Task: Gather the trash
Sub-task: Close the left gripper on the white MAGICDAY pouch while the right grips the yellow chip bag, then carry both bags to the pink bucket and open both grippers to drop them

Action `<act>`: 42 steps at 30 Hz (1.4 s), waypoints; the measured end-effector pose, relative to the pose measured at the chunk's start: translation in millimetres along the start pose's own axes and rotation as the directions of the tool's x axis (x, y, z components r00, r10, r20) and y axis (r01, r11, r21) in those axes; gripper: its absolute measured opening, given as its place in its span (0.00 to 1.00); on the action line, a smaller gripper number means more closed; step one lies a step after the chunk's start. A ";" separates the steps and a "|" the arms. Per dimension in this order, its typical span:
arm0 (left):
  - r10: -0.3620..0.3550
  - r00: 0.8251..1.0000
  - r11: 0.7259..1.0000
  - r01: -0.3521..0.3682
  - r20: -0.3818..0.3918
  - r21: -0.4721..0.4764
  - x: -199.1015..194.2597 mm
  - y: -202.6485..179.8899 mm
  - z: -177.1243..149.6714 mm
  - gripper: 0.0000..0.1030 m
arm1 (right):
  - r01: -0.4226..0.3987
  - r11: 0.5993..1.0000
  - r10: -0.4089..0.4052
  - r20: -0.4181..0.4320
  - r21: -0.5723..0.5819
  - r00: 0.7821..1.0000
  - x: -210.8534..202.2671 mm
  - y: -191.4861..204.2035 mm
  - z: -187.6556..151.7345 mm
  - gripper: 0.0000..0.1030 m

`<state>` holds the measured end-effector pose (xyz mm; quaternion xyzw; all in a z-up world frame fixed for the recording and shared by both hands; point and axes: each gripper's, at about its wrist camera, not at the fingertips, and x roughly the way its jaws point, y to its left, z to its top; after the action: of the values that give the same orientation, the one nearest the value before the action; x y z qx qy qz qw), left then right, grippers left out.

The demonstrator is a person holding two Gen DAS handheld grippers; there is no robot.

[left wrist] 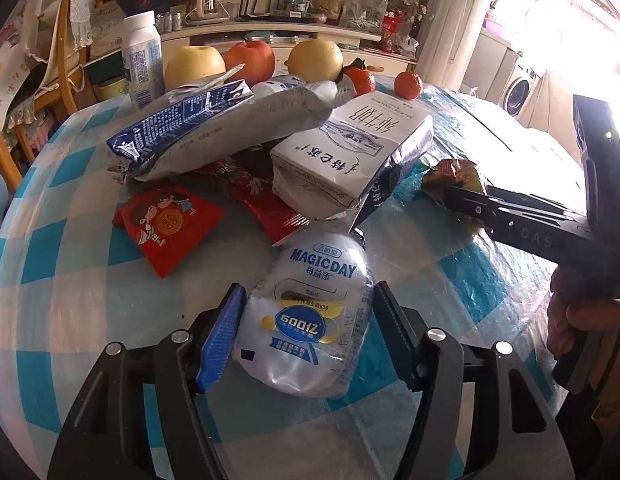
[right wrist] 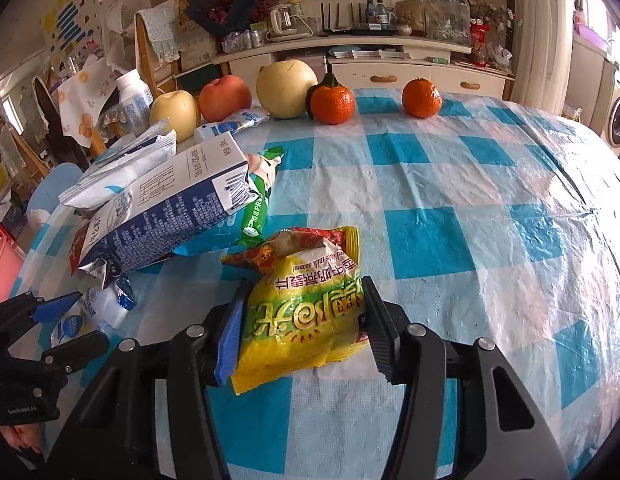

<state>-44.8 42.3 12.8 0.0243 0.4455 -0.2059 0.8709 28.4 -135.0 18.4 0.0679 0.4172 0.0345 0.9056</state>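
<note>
Checked blue tablecloth [left wrist: 70, 280], pickup step: left view, my left gripper [left wrist: 310, 332] pinches the flattened Magicday bottle [left wrist: 310, 312]; right view, my right gripper [right wrist: 300, 328] clamps the yellow snack packet [right wrist: 302, 312]; next, I judge, lifting both clear.

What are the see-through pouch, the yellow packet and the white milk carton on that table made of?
The see-through pouch looks like soft clear plastic film: glossy, crumpled, with the checked cloth showing through. The yellow packet seems to be printed plastic wrapper, shiny and creased. The white milk carton looks like coated cardboard, matte outside with sharp folds; a silvery lining shows at its torn end, likely foil.
</note>
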 end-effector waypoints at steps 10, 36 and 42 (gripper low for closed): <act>-0.010 0.997 0.999 0.013 0.074 -0.042 -43.9 18.6 -7.6 0.62 | -0.064 0.997 0.061 0.063 0.042 0.996 -33.6 7.1 -19.1 0.47; 0.498 0.852 0.744 -0.324 0.161 -0.584 -190.7 248.9 -47.5 0.62 | -0.470 0.838 0.481 -0.031 -0.279 0.876 -66.3 269.6 -1.0 0.46; 0.603 0.795 0.547 -0.351 0.066 -0.760 -225.1 322.4 -87.0 0.62 | -0.545 0.731 0.549 -0.121 -0.411 0.827 -52.3 375.6 5.7 0.46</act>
<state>-105.4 432.5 91.9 -0.2272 0.3170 0.2313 0.8913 -3.5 229.5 118.3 -0.0128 0.3567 0.3898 0.8489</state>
